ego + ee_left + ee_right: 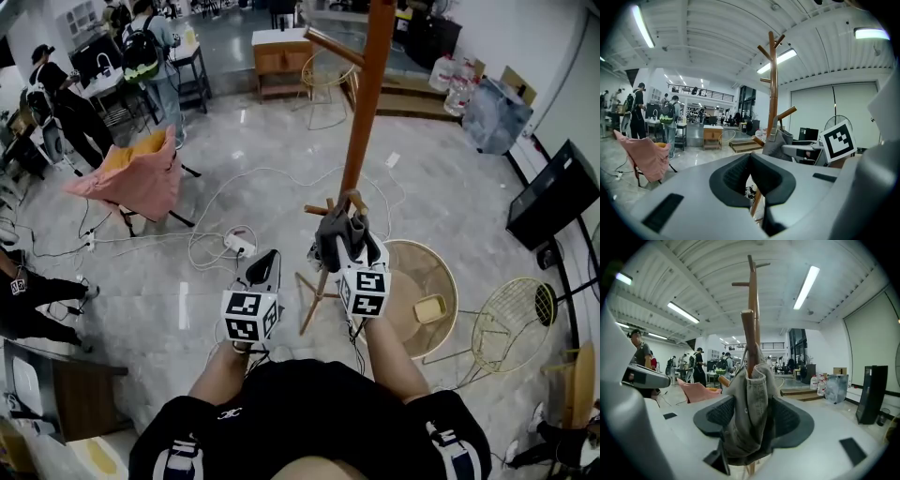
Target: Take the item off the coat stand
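The wooden coat stand [361,122] rises in front of me, its pegs angled upward. A grey fabric bag [335,239] hangs by its strap from a low peg. My right gripper [345,234] is at the bag. In the right gripper view the bag [747,385] hangs between the spread jaws of that gripper [753,401], and the pads stand wide to either side of it. My left gripper [265,258] is lower and to the left, apart from the stand; its jaws meet with nothing between them [750,157]. From there the bag [780,143] shows on the stand [773,93].
A pink cloth [136,178] drapes a chair at the left. Cables and a power strip [239,246] lie on the floor near the stand's legs. A round wicker table [427,281] and a wire chair [511,323] stand to the right. People stand far left.
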The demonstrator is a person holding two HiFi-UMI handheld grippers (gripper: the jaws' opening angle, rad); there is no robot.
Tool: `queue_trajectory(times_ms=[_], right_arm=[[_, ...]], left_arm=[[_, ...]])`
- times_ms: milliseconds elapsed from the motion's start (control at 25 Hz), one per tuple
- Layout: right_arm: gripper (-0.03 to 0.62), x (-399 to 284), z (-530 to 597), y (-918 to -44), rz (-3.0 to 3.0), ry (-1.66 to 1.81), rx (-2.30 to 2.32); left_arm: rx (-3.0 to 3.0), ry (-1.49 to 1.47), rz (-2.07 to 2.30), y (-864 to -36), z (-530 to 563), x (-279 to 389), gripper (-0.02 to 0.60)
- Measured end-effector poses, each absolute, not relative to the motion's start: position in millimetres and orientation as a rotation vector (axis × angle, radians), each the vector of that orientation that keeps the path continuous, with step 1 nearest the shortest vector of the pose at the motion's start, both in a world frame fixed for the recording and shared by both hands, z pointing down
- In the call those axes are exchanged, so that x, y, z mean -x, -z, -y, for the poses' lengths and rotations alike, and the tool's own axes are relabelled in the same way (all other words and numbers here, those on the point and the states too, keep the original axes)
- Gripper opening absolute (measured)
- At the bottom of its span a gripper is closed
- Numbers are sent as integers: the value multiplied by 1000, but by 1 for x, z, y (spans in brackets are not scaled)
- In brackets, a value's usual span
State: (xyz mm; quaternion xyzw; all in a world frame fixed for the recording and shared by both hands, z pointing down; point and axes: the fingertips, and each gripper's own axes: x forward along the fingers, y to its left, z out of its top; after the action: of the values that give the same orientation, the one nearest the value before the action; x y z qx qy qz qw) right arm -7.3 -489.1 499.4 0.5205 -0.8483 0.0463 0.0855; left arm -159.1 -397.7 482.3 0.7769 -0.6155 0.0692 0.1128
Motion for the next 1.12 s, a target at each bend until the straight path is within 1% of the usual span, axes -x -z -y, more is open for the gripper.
queue_trajectory(times_ms=[160,280,400,440,480,1120], right_arm=[[252,15,494,-522,2482,-183,-1544],[218,17,495,-528,2452,-180,-1566],[128,15,496,-529,2428,-155,-1579],[72,15,496,-528,2424,-148,-1577],[40,15,495,-526,2422,-140,-1573],[29,-3,466,-440,2617,25,-1604]], left_arm=[[-2257,-200,1817,-487,395,174,12],[-2246,-199,1820,-490,394,182,12],[-2244,-198,1821,-492,395,183,12],[-2245,-197,1821,-491,395,183,12],[-2246,-196,1820,-490,396,183,12],[-2331,-199,1735,-484,417,151,12]])
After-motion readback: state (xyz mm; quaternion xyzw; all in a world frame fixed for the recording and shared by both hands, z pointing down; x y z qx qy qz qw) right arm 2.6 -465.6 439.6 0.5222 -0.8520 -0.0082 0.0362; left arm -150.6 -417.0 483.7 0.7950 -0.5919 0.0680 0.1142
